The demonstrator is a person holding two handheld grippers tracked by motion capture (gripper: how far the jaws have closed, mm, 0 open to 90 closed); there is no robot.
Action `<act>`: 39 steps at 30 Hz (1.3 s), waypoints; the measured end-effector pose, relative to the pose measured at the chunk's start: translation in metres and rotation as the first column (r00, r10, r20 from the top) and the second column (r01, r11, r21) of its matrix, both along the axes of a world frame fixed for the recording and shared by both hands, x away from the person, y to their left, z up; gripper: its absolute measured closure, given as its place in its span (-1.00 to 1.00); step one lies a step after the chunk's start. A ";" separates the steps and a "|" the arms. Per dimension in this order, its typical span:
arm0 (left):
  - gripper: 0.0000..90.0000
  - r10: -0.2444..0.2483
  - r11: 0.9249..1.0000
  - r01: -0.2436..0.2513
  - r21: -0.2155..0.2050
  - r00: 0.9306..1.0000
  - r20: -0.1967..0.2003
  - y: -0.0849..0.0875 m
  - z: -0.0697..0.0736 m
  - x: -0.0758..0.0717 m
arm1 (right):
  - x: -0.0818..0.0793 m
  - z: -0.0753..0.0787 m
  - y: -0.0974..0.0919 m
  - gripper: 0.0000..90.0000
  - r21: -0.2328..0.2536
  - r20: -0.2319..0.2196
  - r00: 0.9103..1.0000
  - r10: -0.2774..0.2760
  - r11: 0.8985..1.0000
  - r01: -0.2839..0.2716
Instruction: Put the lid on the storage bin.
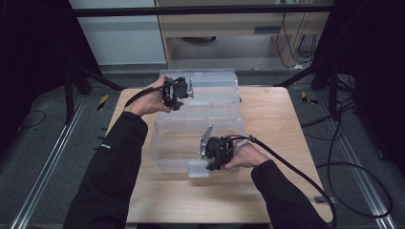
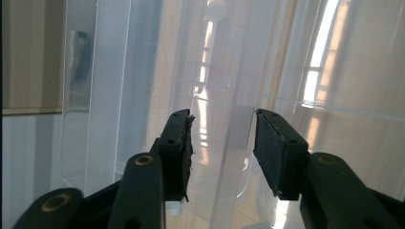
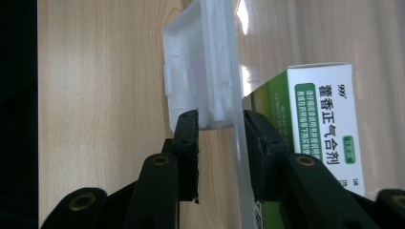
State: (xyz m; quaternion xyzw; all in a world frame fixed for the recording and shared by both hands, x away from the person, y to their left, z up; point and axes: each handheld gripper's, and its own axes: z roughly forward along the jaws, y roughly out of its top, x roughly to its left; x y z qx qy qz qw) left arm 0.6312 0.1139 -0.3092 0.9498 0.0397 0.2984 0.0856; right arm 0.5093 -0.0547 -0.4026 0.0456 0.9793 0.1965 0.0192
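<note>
Right gripper view: medicine box (image 3: 325,129) half-hidden behind clear bin (image 3: 236,157) wall.

My left tool (image 1: 184,90) sits at the far-left end of the storage box (image 1: 200,129), at its raised lid (image 1: 210,81); in the left gripper view a wall of that lid (image 2: 229,143) stands between its jaws. My right tool (image 1: 206,160) is at the box's near edge, the front latch (image 3: 200,71) just ahead of its jaws and the front wall (image 3: 241,157) between them. Beyond that wall, to my tool's right, a medicine carton (image 3: 320,124) lies inside the box. The box rests on the table (image 1: 272,124), ahead of both forearms.
</note>
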 end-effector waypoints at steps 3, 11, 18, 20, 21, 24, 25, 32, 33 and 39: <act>0.38 -0.006 1.000 0.006 0.008 1.000 -0.002 -0.001 -0.001 0.000 | 0.000 0.000 0.000 0.51 0.000 0.001 1.000 0.000 1.000 0.000; 0.56 -0.017 1.000 0.017 0.017 1.000 -0.021 -0.005 -0.003 0.000 | 0.000 0.000 0.000 0.51 -0.001 -0.001 1.000 -0.002 1.000 0.002; 0.65 -0.025 0.999 0.025 0.026 0.999 -0.023 -0.006 -0.004 0.000 | 0.000 0.000 0.000 0.51 -0.001 0.001 1.000 -0.003 1.000 0.003; 0.67 -0.023 0.999 0.024 0.033 0.999 -0.029 -0.007 -0.003 -0.002 | 0.000 0.000 0.000 0.51 0.000 0.000 1.000 -0.003 1.000 0.003; 0.68 -0.023 0.999 0.025 0.042 0.999 -0.031 -0.008 -0.003 -0.002 | 0.000 0.000 0.000 0.51 -0.001 0.002 1.000 -0.004 1.000 0.004; 0.71 -0.030 0.998 0.032 0.051 0.999 -0.036 -0.010 -0.001 -0.003 | -0.001 0.000 0.000 0.51 -0.001 0.002 1.000 -0.005 1.000 0.005; 0.72 -0.033 0.998 0.035 0.049 0.999 -0.034 -0.010 -0.002 -0.003 | -0.001 0.000 0.000 0.51 -0.001 0.002 1.000 -0.006 1.000 0.006; 0.75 -0.040 0.997 0.043 0.057 0.998 -0.038 -0.010 0.001 -0.006 | -0.001 0.000 0.000 0.51 0.002 0.007 1.000 -0.012 1.000 0.012; 0.75 -0.041 0.998 0.043 0.056 0.998 -0.039 -0.010 0.001 -0.007 | -0.001 0.000 0.000 0.52 0.004 0.006 1.000 -0.011 1.000 0.011; 0.77 -0.049 0.997 0.052 0.060 0.998 -0.040 -0.012 0.004 -0.010 | -0.002 -0.001 0.000 0.52 0.011 0.009 1.000 -0.016 1.000 0.016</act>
